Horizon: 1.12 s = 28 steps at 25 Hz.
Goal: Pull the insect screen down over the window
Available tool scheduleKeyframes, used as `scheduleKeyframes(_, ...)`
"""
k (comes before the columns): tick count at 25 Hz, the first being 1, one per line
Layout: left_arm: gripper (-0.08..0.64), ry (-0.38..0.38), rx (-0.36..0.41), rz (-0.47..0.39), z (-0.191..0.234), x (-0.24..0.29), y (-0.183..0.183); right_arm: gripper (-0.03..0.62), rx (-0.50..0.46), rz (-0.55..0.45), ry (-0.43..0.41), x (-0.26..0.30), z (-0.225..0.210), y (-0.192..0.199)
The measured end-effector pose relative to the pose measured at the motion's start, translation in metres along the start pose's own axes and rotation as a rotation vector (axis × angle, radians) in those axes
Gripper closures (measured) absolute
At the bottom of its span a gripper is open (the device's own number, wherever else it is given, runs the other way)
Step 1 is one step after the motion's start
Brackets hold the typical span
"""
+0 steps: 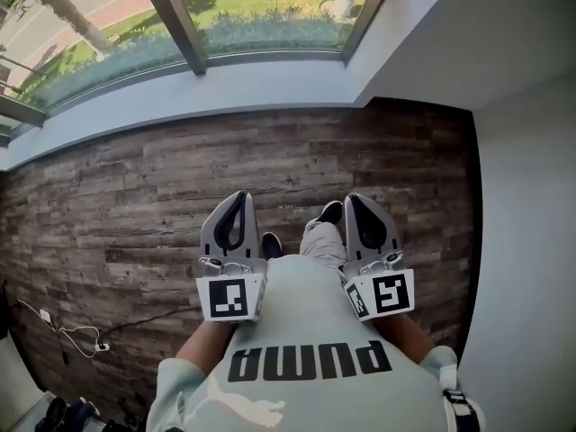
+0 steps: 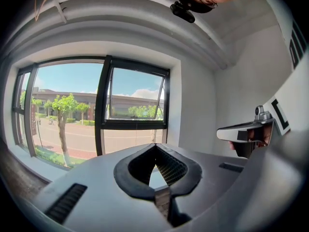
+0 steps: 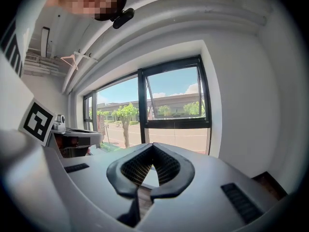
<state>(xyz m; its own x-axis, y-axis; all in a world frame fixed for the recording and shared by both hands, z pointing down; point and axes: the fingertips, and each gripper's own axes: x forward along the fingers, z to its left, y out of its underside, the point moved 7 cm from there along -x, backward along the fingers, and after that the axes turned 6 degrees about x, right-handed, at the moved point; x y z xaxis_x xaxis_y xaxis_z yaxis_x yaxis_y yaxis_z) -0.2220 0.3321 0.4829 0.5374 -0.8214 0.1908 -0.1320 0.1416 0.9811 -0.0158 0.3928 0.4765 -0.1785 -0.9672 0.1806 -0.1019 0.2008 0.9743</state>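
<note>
Window (image 1: 270,12) with dark frames stands straight ahead, beyond the pale sill (image 1: 225,93) at the far edge of the wooden floor (image 1: 126,196). Left tongs (image 1: 240,196) and right tongs (image 1: 354,198) point toward it side by side, each closed together, gripping nothing.

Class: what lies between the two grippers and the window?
In the head view, a bare stretch of wooden floor, then a pale ledge below the window.

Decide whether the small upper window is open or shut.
Open: the upper window tilts outward, a slanted stay showing at its side.
</note>
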Motion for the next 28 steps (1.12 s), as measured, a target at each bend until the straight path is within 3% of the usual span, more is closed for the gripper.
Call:
scheduleKeyframes(12,0.548,-0.081,0.002,-0.001,0.018,-0.041,-0.002,0.588,0.025,0.003,-0.052,-0.003,0.032,0.012)
scheduleKeyframes(28,0.548,-0.043,-0.014,-0.037,0.013,-0.02,-0.009,0.588,0.01,-0.017,-0.052,0.008,0.017,-0.002)
